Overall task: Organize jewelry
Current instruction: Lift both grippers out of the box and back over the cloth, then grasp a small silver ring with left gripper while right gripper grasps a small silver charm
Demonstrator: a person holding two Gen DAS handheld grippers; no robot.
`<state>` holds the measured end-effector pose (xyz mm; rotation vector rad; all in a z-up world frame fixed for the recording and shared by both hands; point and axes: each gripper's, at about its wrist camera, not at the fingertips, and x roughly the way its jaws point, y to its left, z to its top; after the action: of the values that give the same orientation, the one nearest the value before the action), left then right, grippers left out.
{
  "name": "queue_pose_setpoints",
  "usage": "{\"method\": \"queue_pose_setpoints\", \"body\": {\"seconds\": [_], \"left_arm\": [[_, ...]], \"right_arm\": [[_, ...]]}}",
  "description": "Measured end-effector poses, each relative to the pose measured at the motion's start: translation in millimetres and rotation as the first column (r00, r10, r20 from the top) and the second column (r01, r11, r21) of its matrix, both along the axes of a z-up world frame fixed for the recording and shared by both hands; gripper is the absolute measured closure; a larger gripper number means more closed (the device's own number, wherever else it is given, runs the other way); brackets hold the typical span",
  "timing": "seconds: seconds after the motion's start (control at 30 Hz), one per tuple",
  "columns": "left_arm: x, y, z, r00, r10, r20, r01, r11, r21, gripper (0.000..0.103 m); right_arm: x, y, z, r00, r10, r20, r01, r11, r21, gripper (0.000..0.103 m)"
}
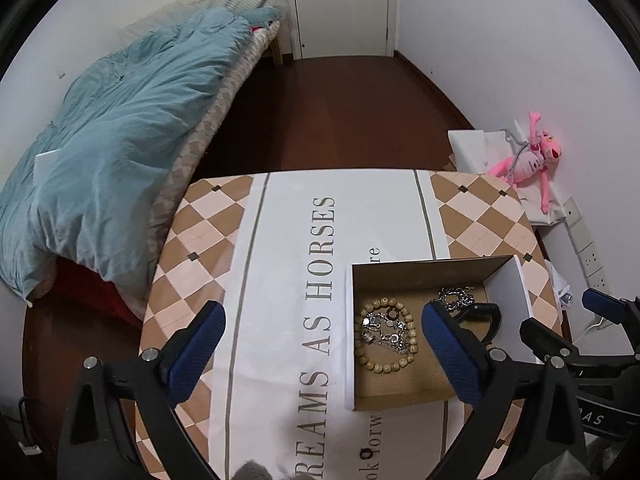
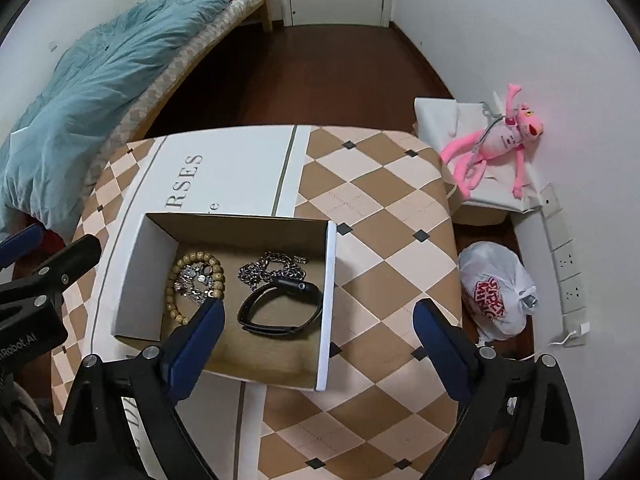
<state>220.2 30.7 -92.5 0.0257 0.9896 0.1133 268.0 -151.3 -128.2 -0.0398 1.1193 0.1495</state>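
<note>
An open cardboard box (image 1: 512,288) (image 2: 325,312) with white outer walls sits on the table. It holds a wooden bead bracelet (image 1: 400,366) (image 2: 178,268), small silver pieces (image 1: 380,330) (image 2: 196,280), a silver chain (image 1: 456,298) (image 2: 268,268) and a black watch (image 1: 486,316) (image 2: 280,304). My left gripper (image 1: 324,348) is open and empty above the table, left of the box. My right gripper (image 2: 320,340) is open and empty above the box's near right corner.
The table (image 1: 192,240) (image 2: 380,208) has a checkered cloth with a white printed strip. A bed with a blue duvet (image 1: 120,140) is at the left. A pink plush toy (image 2: 496,140) and a white plastic bag (image 2: 492,288) lie to the right.
</note>
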Motion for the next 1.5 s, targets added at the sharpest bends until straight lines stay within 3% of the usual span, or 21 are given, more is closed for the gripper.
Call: {"method": "queue_pose_setpoints", "body": {"seconds": [0.23,0.47,0.63,0.67,0.73,0.87,0.93,1.0,1.07,1.1,1.27,1.5], "left_arm": [[-44.0,0.1,4.0,0.998,0.0,0.063,-0.002,1.0,0.022,0.003],[-92.3,-5.2,-53.3,0.999,0.03,-0.028,-0.03,1.0,0.005,0.003],[-106.3,-10.0,-88.7,0.997,0.038,-0.072,-0.04,0.999,-0.018,0.003],[-107.8,-12.0,-94.1,0.997,0.035,-0.075,-0.036,0.999,-0.017,0.003],[-110.7,-16.6,-101.2,0.997,0.022,-0.078,-0.024,1.0,-0.018,0.004],[-113.1,-24.4,-108.0,0.998,-0.014,-0.06,0.014,1.0,-0.005,0.004],[-113.3,-29.1,-110.8,0.998,-0.033,-0.056,0.033,0.999,0.001,0.011],[-111.7,-33.4,-116.4,0.996,-0.048,-0.075,0.048,0.999,-0.002,0.036],[-108.9,-35.2,-122.0,0.994,-0.055,-0.095,0.055,0.998,-0.007,0.053],[-107.9,-36.4,-124.6,0.993,-0.059,-0.103,0.059,0.998,-0.01,0.068],[-105.7,-40.6,-125.5,0.993,-0.087,-0.085,0.085,0.996,-0.031,0.092],[-107.5,-35.5,-123.3,0.993,-0.083,-0.078,0.08,0.996,-0.044,0.093]], "right_arm": [[-44.4,-3.7,16.0,0.995,-0.038,0.087,0.036,0.999,0.028,0.006],[-94.9,-15.7,-19.1,0.992,-0.103,0.068,0.1,0.994,0.049,0.006],[-115.7,-20.6,-55.3,0.991,-0.134,0.026,0.134,0.991,0.011,0.007],[-120.4,-21.8,-62.4,0.99,-0.141,0.025,0.141,0.99,0.009,0.008],[-125.1,-22.7,-70.6,0.99,-0.142,0.019,0.142,0.99,0.015,0.027],[-131.1,-23.1,-81.3,0.989,-0.146,0.018,0.146,0.989,0.012,0.028],[-131.2,-24.8,-83.4,0.988,-0.155,0.017,0.155,0.988,0.014,0.028],[-130.3,-26.1,-84.9,0.987,-0.162,0.011,0.162,0.987,0.018,0.028],[-128.5,-27.7,-84.9,0.986,-0.169,0.011,0.169,0.985,0.021,0.028],[-127.2,-28.8,-84.8,0.985,-0.172,0.01,0.172,0.985,0.023,0.028],[-125.2,-31.8,-83.6,0.984,-0.177,0.01,0.177,0.984,0.03,0.028],[-122.1,-34.5,-75.2,0.983,-0.182,0.011,0.181,0.98,0.084,0.028]]}}
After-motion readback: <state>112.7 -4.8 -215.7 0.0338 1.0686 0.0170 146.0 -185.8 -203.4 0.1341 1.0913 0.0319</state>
